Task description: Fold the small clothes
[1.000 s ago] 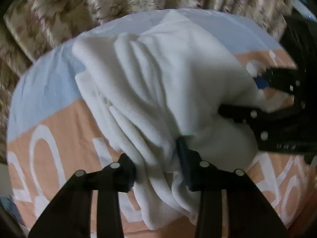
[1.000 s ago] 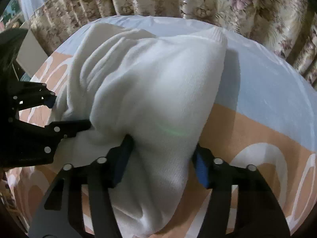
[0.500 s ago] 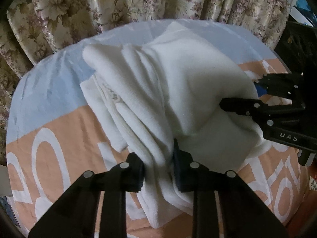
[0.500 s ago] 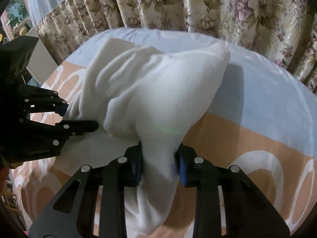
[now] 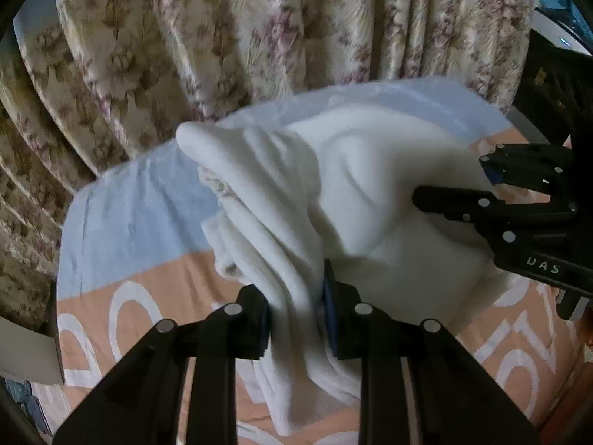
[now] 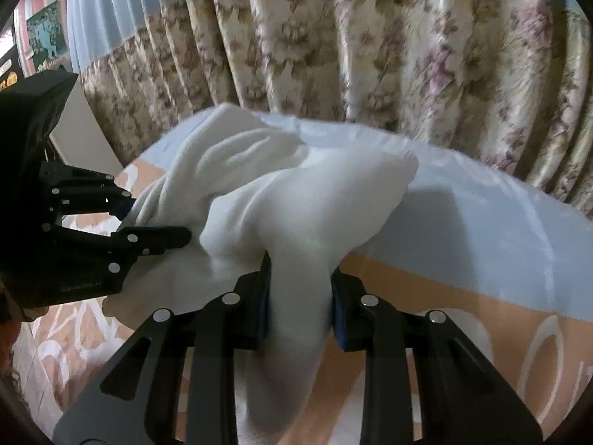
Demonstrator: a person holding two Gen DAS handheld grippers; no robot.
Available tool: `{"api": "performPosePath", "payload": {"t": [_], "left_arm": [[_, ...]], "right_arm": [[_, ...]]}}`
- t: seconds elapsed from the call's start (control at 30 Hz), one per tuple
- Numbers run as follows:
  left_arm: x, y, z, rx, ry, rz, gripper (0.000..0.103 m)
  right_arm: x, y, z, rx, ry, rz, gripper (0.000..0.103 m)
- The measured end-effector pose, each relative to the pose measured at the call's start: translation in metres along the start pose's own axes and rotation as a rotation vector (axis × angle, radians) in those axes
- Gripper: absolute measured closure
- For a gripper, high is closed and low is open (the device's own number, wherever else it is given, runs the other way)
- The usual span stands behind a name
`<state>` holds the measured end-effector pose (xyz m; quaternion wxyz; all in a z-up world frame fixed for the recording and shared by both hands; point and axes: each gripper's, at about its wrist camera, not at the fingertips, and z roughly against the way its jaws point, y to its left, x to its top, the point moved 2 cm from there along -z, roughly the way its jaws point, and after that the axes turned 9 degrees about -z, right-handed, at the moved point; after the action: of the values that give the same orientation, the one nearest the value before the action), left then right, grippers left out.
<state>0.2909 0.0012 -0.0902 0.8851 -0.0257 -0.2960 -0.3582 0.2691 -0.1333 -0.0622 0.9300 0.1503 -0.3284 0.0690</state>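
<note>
Between the blue-padded jaws of the left gripper [image 5: 296, 315] a bunched fold of a white garment [image 5: 355, 193] is clamped; the jaws have just been closing and are now pressed on the cloth from both sides. In the right wrist view the same is seen of the right gripper [image 6: 300, 300]: its jaws have just been closing too, and a thick gather of the white garment [image 6: 296, 204] is pinched between them, with a loose end hanging down below the pads.

The cloth is stretched and creased between the two grips, its near side lifted. Whether the far side rests on the bed cannot be told. The right gripper [image 5: 493, 193] is seen at the right edge of the left wrist view, and the left gripper [image 6: 129, 222] at the left edge of the right wrist view, both black.

Under the garment a bedsheet [image 5: 141, 222] is spread, pale blue at the far side and peach with large white letters nearer the cameras. Behind the bed a floral curtain [image 5: 229, 37] in cream, brown and mauve is hung in folds.
</note>
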Motion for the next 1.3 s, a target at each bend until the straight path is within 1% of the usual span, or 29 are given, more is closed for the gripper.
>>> {"api": "performPosePath", "payload": {"t": [0.13, 0.23, 0.27, 0.33, 0.43, 0.53, 0.63, 0.73, 0.8, 0.83, 0.87, 0.9, 0.93, 1.0, 1.03, 1.07, 1.1, 1.13, 1.17, 1.2, 1.23, 1.3], "left_arm": [[0.016, -0.019, 0.031, 0.028, -0.064, -0.027, 0.079], [0.021, -0.042, 0.058, 0.033, -0.122, -0.052, 0.079], [0.021, -0.049, 0.063, 0.031, -0.134, -0.055, 0.079], [0.016, -0.069, 0.075, 0.02, -0.156, -0.051, 0.079], [0.001, -0.097, 0.085, 0.011, -0.176, -0.049, 0.079], [-0.022, -0.127, 0.086, -0.023, -0.162, -0.024, 0.079], [-0.053, -0.151, 0.075, -0.063, -0.124, -0.001, 0.078], [-0.087, -0.171, 0.048, -0.092, -0.051, 0.026, 0.078], [-0.1, -0.176, 0.034, -0.09, -0.018, 0.03, 0.078], [-0.105, -0.178, 0.028, -0.089, -0.007, 0.034, 0.077], [-0.111, -0.178, 0.022, -0.094, 0.007, 0.049, 0.075], [-0.115, -0.177, 0.017, -0.1, 0.027, 0.065, 0.071], [-0.119, -0.175, 0.014, -0.106, 0.043, 0.079, 0.065], [-0.125, -0.168, 0.021, -0.103, 0.042, 0.102, 0.056], [-0.125, -0.166, 0.028, -0.104, 0.035, 0.1, 0.049], [-0.124, -0.164, 0.037, -0.092, 0.02, 0.093, 0.045], [-0.122, -0.161, 0.047, -0.078, 0.0, 0.086, 0.036], [-0.116, -0.157, 0.058, -0.067, -0.029, 0.083, 0.033], [-0.111, -0.153, 0.062, -0.063, -0.047, 0.083, 0.031], [-0.104, -0.15, 0.064, -0.06, -0.058, 0.082, 0.029], [-0.096, -0.148, 0.064, -0.049, -0.059, 0.078, 0.029], [-0.076, -0.143, 0.051, -0.011, -0.045, 0.061, 0.029]], "right_arm": [[0.004, -0.006, 0.03, -0.013, -0.05, 0.005, 0.076], [0.0, -0.01, 0.064, -0.028, -0.11, 0.014, 0.076], [-0.004, -0.012, 0.078, -0.026, -0.132, 0.01, 0.076], [-0.012, -0.015, 0.096, -0.032, -0.147, 0.007, 0.076], [-0.037, -0.019, 0.123, -0.045, -0.156, 0.014, 0.076], [-0.074, -0.022, 0.141, -0.044, -0.126, 0.019, 0.076], [-0.109, -0.02, 0.144, -0.059, -0.083, 0.038, 0.076], [-0.146, -0.021, 0.133, -0.06, -0.019, 0.032, 0.075], [-0.167, -0.022, 0.119, -0.062, 0.025, 0.026, 0.075], [-0.174, -0.023, 0.114, -0.06, 0.042, 0.019, 0.073], [-0.182, -0.025, 0.111, -0.06, 0.058, 0.008, 0.072], [-0.188, -0.027, 0.109, -0.055, 0.079, -0.007, 0.067], [-0.191, -0.029, 0.109, -0.052, 0.094, -0.015, 0.061], [-0.195, -0.034, 0.117, -0.042, 0.117, -0.043, 0.056], [-0.194, -0.037, 0.128, -0.023, 0.107, -0.068, 0.051], [-0.192, -0.04, 0.137, -0.009, 0.092, -0.087, 0.046], [-0.189, -0.044, 0.148, 0.007, 0.07, -0.114, 0.035], [-0.185, -0.049, 0.159, 0.018, 0.044, -0.142, 0.031], [-0.178, -0.057, 0.167, 0.022, 0.013, -0.18, 0.03], [-0.169, -0.065, 0.168, 0.026, 0.006, -0.216, 0.029], [-0.161, -0.075, 0.164, 0.017, 0.011, -0.267, 0.029], [-0.149, -0.091, 0.15, 0.017, 0.029, -0.33, 0.03]]}}
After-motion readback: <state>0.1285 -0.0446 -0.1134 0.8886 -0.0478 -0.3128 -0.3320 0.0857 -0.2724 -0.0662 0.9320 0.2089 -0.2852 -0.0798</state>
